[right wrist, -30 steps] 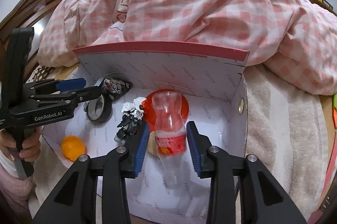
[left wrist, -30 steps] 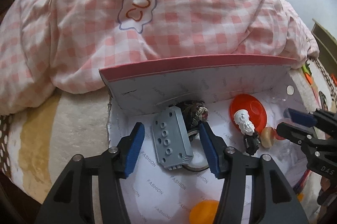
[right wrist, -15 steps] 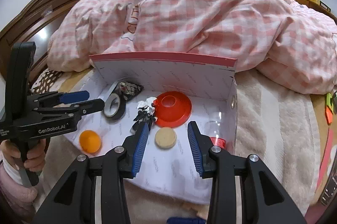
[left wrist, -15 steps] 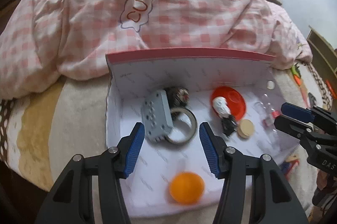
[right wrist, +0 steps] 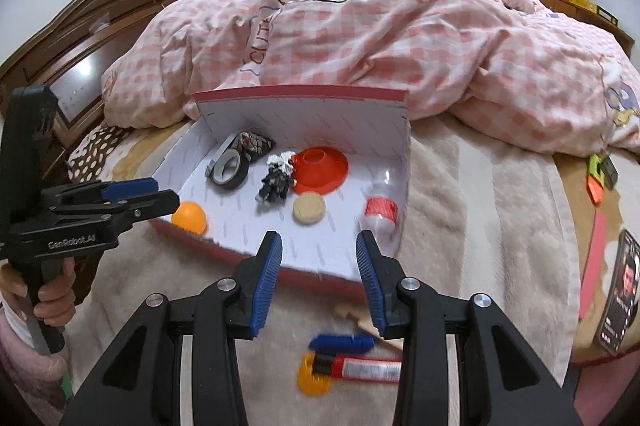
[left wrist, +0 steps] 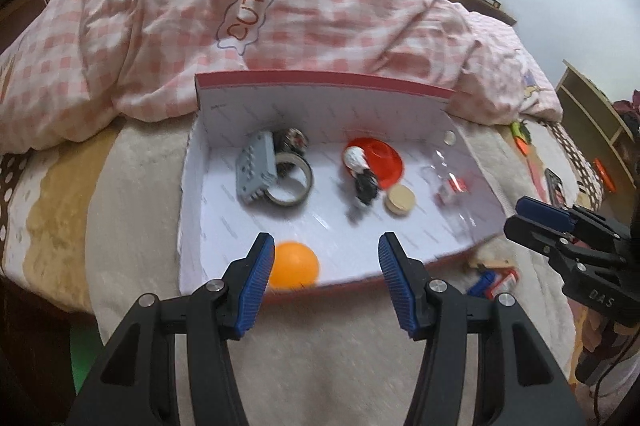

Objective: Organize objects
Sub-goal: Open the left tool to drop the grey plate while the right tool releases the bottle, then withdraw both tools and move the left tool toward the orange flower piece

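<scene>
Box [right wrist: 304, 113] on bed holds ball [right wrist: 190, 218], tape [right wrist: 230, 171], cone [right wrist: 320, 169], bottle [right wrist: 380, 211]. Both hand-held grippers, left [left wrist: 326, 280] and right [right wrist: 318, 280], released, empty, hovering short of it. Leftovers near right: blue piece [right wrist: 342, 342], red tube [right wrist: 360, 370]. Best approached low, jaws straddling tube's narrow width.

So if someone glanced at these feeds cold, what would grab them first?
Probably the white box with its red rim, open on the bed in front of the pink checked duvet. Inside, the red cone near the back wall and the orange ball at the front edge stand out. Both grippers, left and right, hover open and empty.
</scene>
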A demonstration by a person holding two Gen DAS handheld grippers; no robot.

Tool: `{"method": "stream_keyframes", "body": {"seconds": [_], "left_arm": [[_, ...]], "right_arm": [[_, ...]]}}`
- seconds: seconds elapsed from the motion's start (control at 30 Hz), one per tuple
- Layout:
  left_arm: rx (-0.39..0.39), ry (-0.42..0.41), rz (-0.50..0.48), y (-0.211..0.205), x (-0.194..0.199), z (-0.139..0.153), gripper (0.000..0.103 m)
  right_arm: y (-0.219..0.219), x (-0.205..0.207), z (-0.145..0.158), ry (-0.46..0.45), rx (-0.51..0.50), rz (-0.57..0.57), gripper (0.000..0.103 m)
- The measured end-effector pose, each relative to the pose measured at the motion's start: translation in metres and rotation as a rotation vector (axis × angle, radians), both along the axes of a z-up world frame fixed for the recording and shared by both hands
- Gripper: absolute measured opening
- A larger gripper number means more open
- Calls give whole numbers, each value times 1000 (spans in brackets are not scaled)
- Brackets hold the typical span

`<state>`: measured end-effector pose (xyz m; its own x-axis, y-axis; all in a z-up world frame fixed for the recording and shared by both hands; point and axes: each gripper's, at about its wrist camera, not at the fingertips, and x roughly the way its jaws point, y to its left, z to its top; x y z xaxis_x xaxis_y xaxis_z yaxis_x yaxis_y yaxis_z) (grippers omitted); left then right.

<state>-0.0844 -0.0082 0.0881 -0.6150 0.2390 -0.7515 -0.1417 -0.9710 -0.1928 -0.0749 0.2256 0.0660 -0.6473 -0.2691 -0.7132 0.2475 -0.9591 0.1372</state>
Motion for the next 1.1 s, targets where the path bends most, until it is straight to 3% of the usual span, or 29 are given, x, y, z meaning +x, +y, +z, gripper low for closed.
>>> {"method": "stream_keyframes", "body": {"seconds": [0.33, 0.53, 0.8, 1.03, 1.1], "left_arm": [[-3, -7, -63, 29, 41, -12, 54], [21, -59, -128, 55, 60, -31, 54], [-8, -90, -249, 106, 71, -51, 54], [-8, -107, -264, 122, 63, -58, 54], [-5, -109, -263, 126, 60, -58, 54]], "right_arm": [[17, 40, -18, -56, -3, -49, 40], [31, 55, -30, -83, -23, -90, 40], [47, 51, -47, -128, 15, -174, 40], [49, 35, -65, -178, 24, -191, 40], [46, 31, -68, -156, 24, -183, 40]]}}
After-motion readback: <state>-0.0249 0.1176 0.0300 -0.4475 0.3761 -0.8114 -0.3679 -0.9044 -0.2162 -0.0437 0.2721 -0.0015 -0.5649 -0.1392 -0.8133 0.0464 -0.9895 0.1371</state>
